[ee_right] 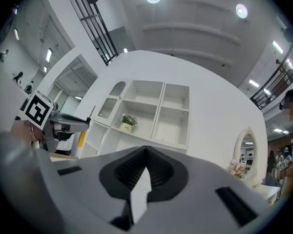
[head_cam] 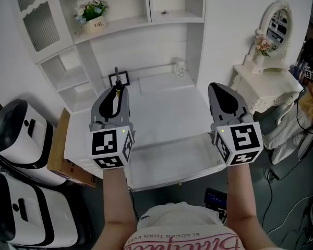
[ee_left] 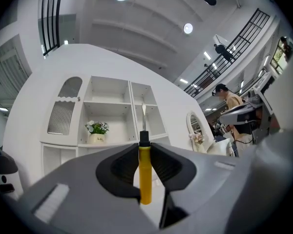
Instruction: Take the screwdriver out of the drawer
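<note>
I'm pinching the screwdriver (ee_left: 145,174) upright in my left gripper (head_cam: 116,89); I'm holding my right gripper (ee_right: 145,151) pressed together, empty.

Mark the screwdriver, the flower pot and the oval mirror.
screwdriver (ee_left: 145,174): left gripper view, on its yellow handle.
flower pot (head_cam: 97,25): head view, on the pot's front.
oval mirror (head_cam: 278,22): head view, on the glass.

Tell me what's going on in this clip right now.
A person at a white desk holds a hand-held gripper in each hand. The left hand-held gripper is clamped on a yellow-handled screwdriver, held up with its blade pointing toward the shelves. The right hand-held gripper is shut and empty, raised alongside. Below them the drawer appears pulled open, so the screwdriver looks already out of it.
</note>
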The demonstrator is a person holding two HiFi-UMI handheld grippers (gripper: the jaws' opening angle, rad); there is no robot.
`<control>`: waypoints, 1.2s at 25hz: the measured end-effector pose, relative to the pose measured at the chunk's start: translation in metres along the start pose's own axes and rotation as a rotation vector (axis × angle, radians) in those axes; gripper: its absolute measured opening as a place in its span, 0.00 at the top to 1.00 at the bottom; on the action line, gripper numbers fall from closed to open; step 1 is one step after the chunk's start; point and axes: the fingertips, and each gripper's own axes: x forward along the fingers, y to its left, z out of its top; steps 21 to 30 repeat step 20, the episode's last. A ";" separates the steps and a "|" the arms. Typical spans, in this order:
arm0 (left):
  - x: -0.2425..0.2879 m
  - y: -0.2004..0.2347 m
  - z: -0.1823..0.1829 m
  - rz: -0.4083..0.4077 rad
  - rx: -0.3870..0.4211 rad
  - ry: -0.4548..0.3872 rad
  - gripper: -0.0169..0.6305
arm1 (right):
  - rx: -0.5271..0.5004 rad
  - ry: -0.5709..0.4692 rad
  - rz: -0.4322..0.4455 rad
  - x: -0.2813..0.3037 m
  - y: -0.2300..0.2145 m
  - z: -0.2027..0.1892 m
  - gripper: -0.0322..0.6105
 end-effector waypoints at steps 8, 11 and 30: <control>-0.004 -0.002 0.014 0.004 0.032 -0.024 0.84 | -0.006 -0.010 0.008 0.000 0.003 0.004 0.94; -0.004 0.000 0.015 0.006 0.029 -0.024 0.84 | -0.007 -0.009 0.006 0.000 0.003 0.004 0.94; -0.004 0.002 0.018 0.015 0.017 -0.019 0.84 | 0.000 -0.008 0.006 0.001 0.004 0.004 0.94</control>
